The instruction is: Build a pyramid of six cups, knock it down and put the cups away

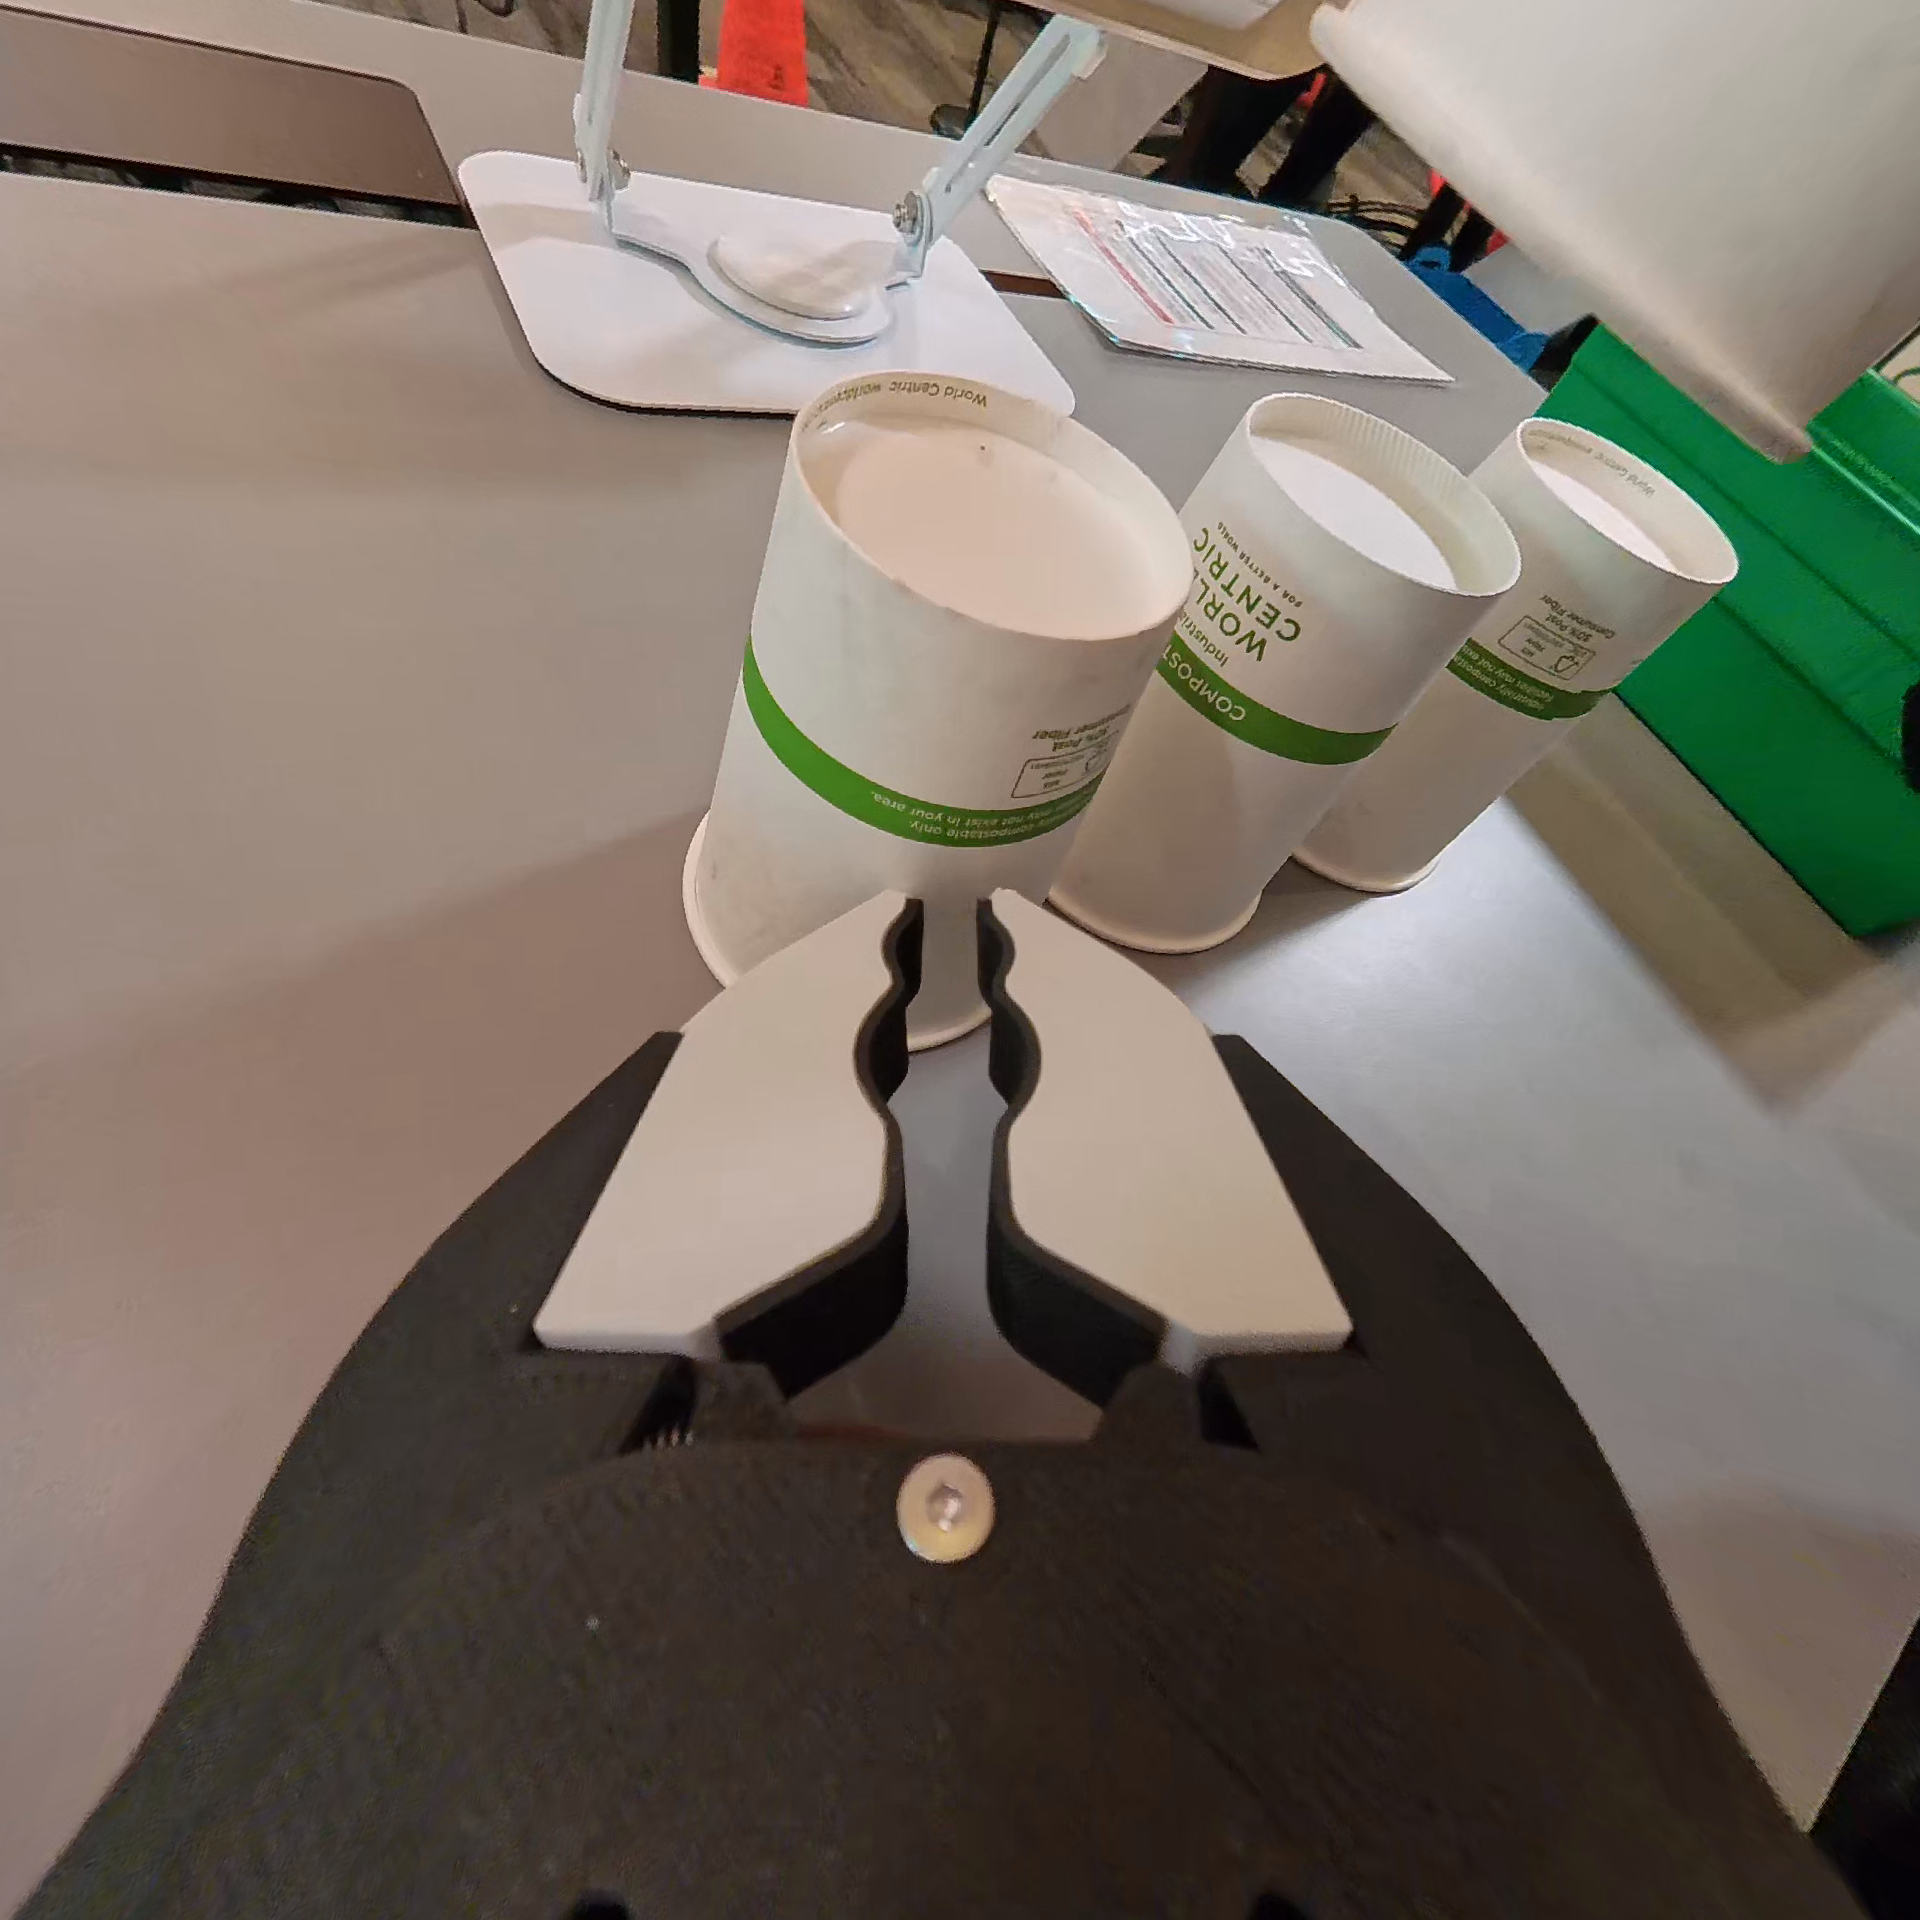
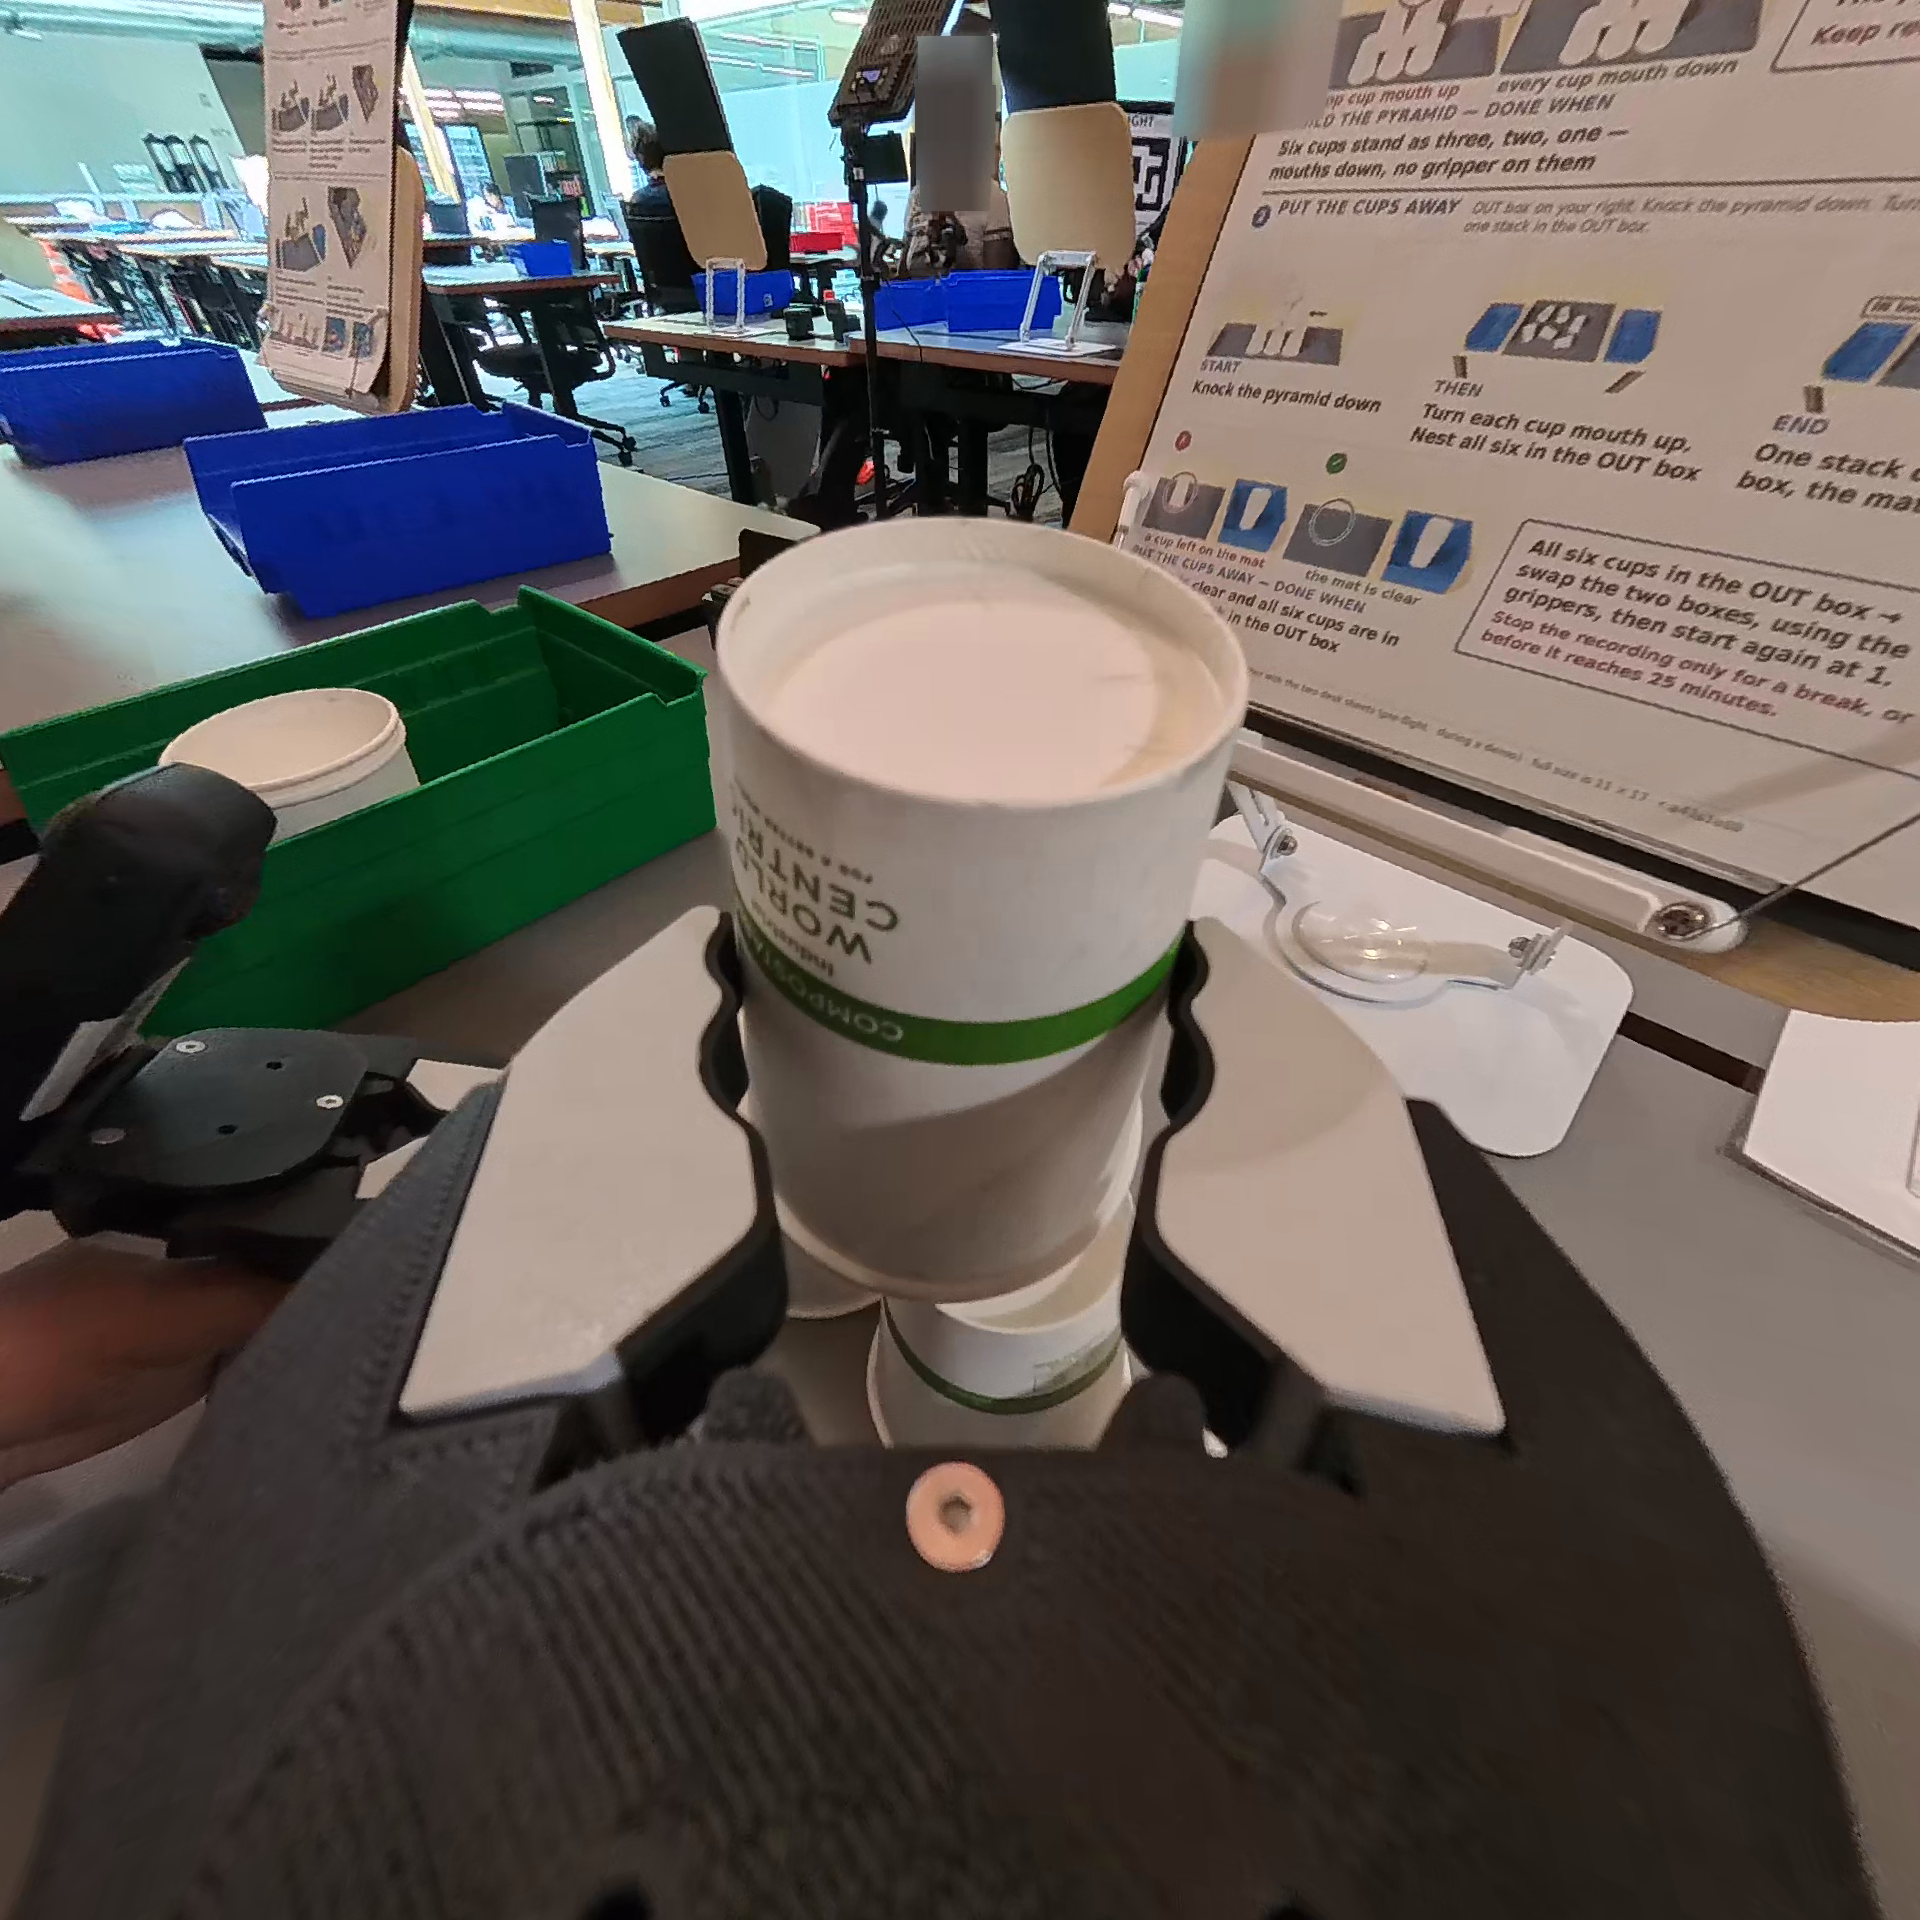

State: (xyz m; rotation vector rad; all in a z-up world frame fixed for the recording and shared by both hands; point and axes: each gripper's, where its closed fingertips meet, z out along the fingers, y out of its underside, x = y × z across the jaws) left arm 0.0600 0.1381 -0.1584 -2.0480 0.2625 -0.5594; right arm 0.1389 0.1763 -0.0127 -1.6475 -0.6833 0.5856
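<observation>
Held cup: a white paper cup [image 2: 971, 831] with a green band around it, turned mouth down so its recessed bottom faces up; it is raised above the table.
Right gripper [image 2: 961, 966]: its jaws pinch the held cup from both sides at the level of the green band.
Under the held cup: more upside-down paper cups [image 2: 997, 1371], seen only in part between the jaws.
Left gripper [image 1: 951, 914]: jaws nearly pressed together, only a narrow gap between them, holding nothing; the tips are just in front of the nearest cup [image 1: 935, 665].
Row of cups: three white cups with green bands stand mouth down on the grey table [image 1: 312, 727], side by side: the nearest one, a middle cup [image 1: 1288, 686] and a far cup [image 1: 1538, 644].
Writing: the cups carry green and dark printed text and a small recycling-type mark.
Green bin [image 2: 468, 790]: on the table at the left of the right view, with one white cup [image 2: 301, 753] inside.
Instruction board [image 2: 1558, 416]: a printed sheet with drawings and text, on a white stand [image 2: 1455, 987].
Blue bins [image 2: 405, 499]: on farther tables.
</observation>
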